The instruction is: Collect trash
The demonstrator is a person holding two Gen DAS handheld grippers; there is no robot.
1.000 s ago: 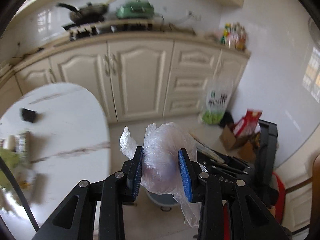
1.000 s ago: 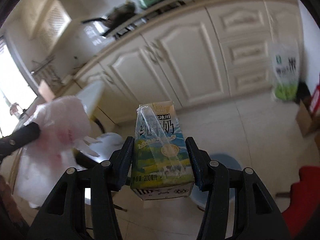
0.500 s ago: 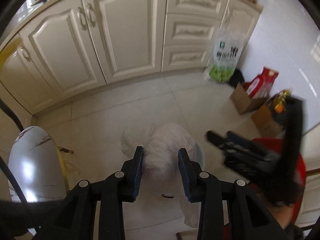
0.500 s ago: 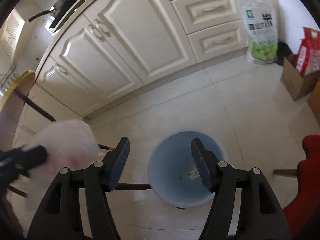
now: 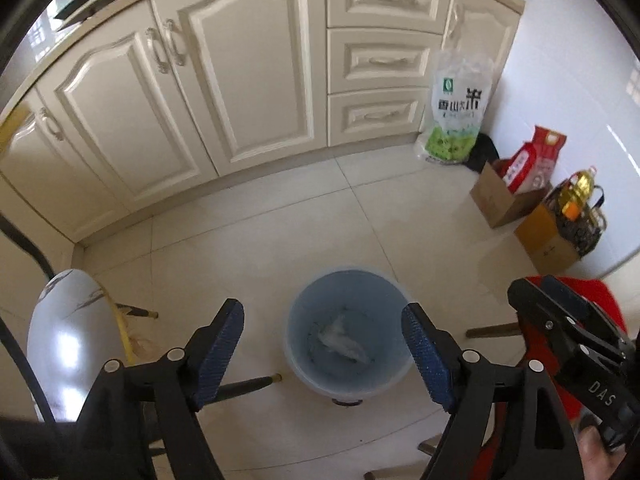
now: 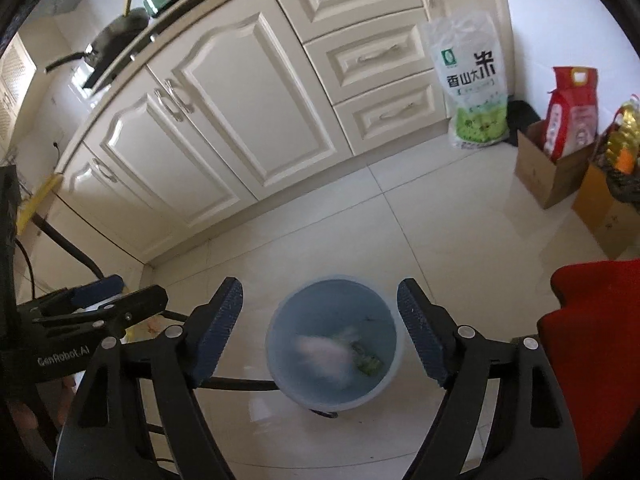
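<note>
A pale blue waste bin (image 5: 297, 364) (image 6: 273, 346) stands on the tiled floor below both grippers. A crumpled clear plastic bag (image 5: 340, 344) (image 6: 324, 354) lies inside it, beside a green scrap of the milk carton (image 6: 369, 365). My left gripper (image 5: 324, 354) hangs over the bin with its jaws opening and nothing between the blue pads. The jaws of my right gripper (image 6: 320, 320) are also opening above the bin, and they are empty. Each gripper shows in the other's view: the right gripper (image 5: 560, 340) at the right, the left gripper (image 6: 100, 312) at the left.
Cream kitchen cabinets (image 5: 248, 80) run along the far side. A rice bag (image 5: 456, 112) and cardboard boxes (image 5: 504, 200) with a red sack and an oil bottle stand at the right wall. A red seat (image 6: 592, 340) is close on the right; a white table edge (image 5: 68, 340) is on the left.
The left gripper has come down over the bin, opened, and the plastic bag now lies in the bin. The right gripper let go of the milk carton and has opened wider.
</note>
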